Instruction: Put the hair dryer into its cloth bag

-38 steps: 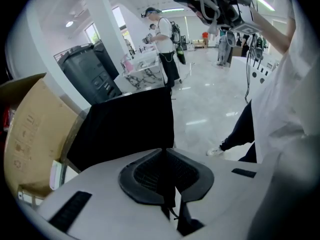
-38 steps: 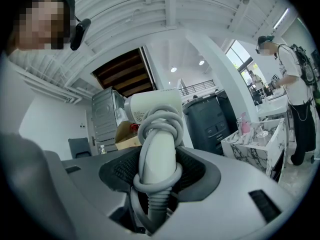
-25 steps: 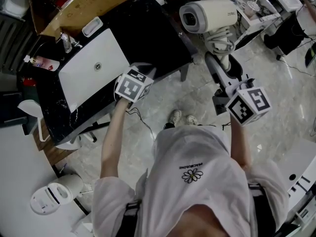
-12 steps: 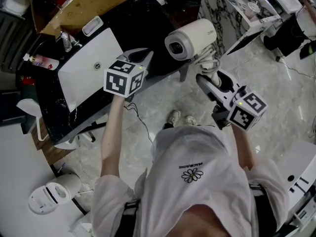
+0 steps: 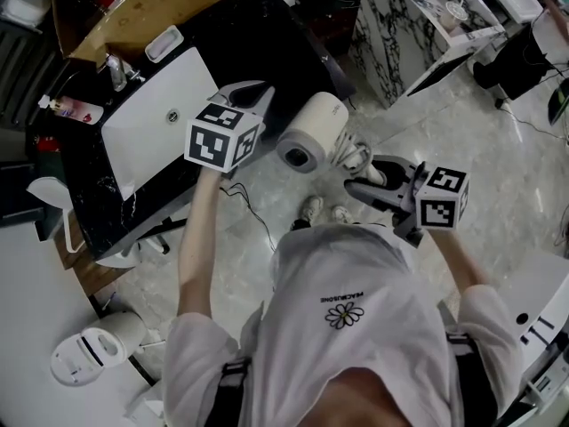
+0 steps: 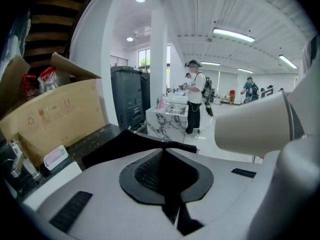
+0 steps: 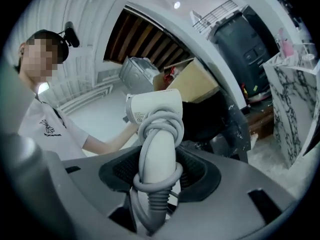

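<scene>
The white hair dryer (image 5: 311,132) hangs in the air over the floor, its grey cord wound round its handle (image 7: 157,149). My right gripper (image 5: 363,183) is shut on that handle, and the barrel is tilted toward the left gripper. My left gripper (image 5: 246,93) is raised above the black table's edge, shut on a fold of the black cloth bag (image 6: 135,144). The bag drapes away from the jaws. In the left gripper view the dryer's barrel (image 6: 255,126) shows close at the right. In the head view the bag is hard to tell from the dark table.
The black table (image 5: 267,34) bears a flat white case (image 5: 151,118), a small white tray (image 5: 166,43) and a cardboard box (image 5: 133,7). A marble counter (image 5: 391,25) stands to the right. A thin cable (image 5: 253,216) trails on the floor. People stand far off (image 6: 195,104).
My right gripper swung the hair dryer down and left, close to the left gripper, with its barrel now tipped downward. My left gripper rose from the table edge, then held still.
</scene>
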Tool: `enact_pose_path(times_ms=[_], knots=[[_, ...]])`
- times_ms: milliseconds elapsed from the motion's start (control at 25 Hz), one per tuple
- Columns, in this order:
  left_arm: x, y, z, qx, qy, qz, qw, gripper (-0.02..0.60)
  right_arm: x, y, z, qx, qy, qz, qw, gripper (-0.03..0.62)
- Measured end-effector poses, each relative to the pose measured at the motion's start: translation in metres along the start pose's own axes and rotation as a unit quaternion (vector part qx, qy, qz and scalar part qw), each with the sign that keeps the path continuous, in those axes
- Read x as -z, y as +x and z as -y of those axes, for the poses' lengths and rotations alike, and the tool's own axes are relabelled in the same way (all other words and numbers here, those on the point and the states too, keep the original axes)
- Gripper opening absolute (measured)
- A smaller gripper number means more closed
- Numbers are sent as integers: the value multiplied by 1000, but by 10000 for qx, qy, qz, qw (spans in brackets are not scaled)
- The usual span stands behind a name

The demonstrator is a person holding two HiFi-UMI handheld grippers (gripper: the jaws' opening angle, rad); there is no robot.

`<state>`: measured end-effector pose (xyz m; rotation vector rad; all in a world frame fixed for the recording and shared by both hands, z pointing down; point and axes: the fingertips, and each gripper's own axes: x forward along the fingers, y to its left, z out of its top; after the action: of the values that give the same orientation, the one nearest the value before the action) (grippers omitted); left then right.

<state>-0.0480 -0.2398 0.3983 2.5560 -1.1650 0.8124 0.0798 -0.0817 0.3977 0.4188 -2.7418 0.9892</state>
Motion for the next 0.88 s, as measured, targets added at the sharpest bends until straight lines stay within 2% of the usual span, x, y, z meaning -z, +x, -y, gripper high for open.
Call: enact_pose_path(times_ms=[160,360,520,680,880], knots=[[-2,-1,-1,-18,41,2,10000,29,21,8,2,-160,106,-598,9980,206],[-1,-2,4,99,2,7,10000,29,37,17,12,-197,738,-791,9939,206],[2,-3,4,33,103,-53,9999,29,43,27,33,187,847,-921,9920,206],[4,-4,7,74,97,-29,9999,29,42,39,52,495,988,-832,9904,206],[6,-3,9,106,170,-55,9998,29,32,52,73,1253,1040,-768,9837,206]])
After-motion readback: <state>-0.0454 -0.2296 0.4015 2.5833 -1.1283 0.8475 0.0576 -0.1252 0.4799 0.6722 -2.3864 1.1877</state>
